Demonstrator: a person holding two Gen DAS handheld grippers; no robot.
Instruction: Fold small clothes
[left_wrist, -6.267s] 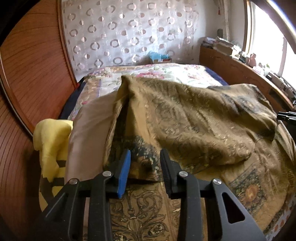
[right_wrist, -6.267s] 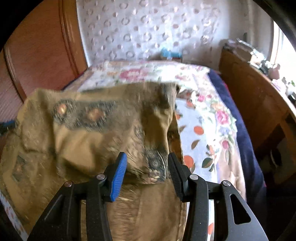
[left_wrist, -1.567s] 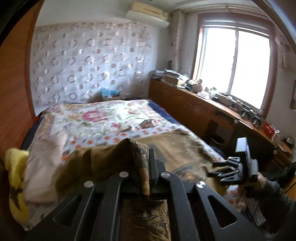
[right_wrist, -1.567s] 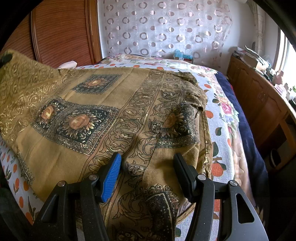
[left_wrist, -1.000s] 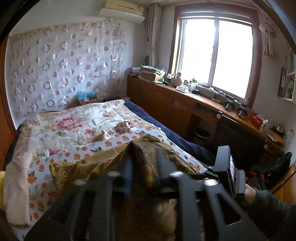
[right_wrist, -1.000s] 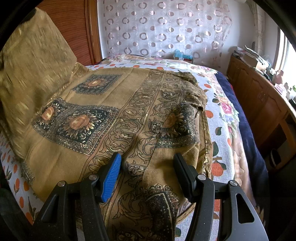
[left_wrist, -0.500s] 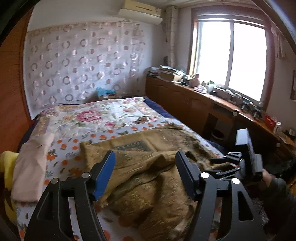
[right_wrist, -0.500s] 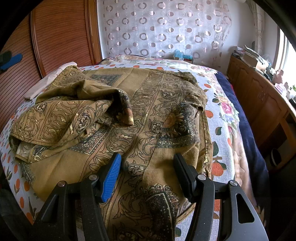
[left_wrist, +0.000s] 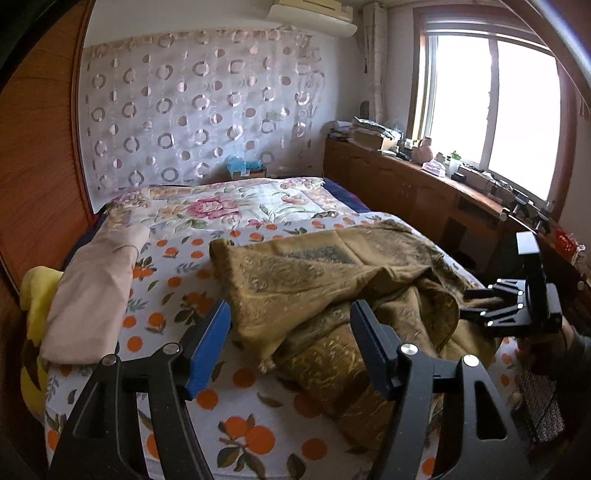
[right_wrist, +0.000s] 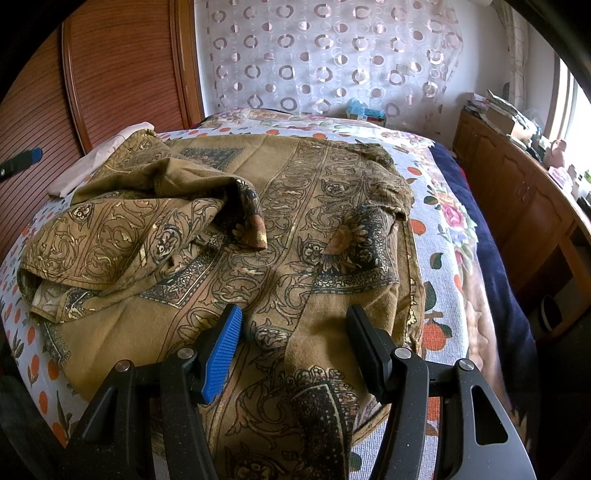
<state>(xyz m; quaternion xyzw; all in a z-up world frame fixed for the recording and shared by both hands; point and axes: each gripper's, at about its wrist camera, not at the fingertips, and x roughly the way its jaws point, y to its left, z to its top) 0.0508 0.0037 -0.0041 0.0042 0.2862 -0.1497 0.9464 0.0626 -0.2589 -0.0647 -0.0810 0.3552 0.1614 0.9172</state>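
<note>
Left wrist view: left claw (left_wrist: 290, 334) spread wide with nothing clamped, poised just above the near-left edge of the brown patterned garment (left_wrist: 332, 291); loose folded-over flap directly ahead and slightly right of the blue pad, crumpled and uneven; long axis running away from the claw toward the far end of the bed (left_wrist: 229, 402); right claw (left_wrist: 476, 304) seen at the far right, at the garment's opposite edge, held by a hand in a dark sleeve.

Right wrist view: right claw (right_wrist: 293, 341) also standing apart, straddling a ridge of cloth without visibly pinching it; whether the pads touch the fabric hard to tell; bunched flap (right_wrist: 147, 229) lying well off to the left, clearly nearer the left claw, whose blue tip (right_wrist: 22, 162) peeks in at the left edge.

Coming move, by judgement: re-grip of that rumpled flap by the left side to square the fold, with the right side better placed for the near hem.

Fabric: soft, thin, drapey weave, ochre with dark scrollwork and medallion panels, gold flecks catching light; prone to slumping and creasing; bedsheet beneath smooth, white with orange fruit print; plain beige folded cloth (left_wrist: 92, 291) and something yellow (left_wrist: 33, 295) beside it at the left.
</note>
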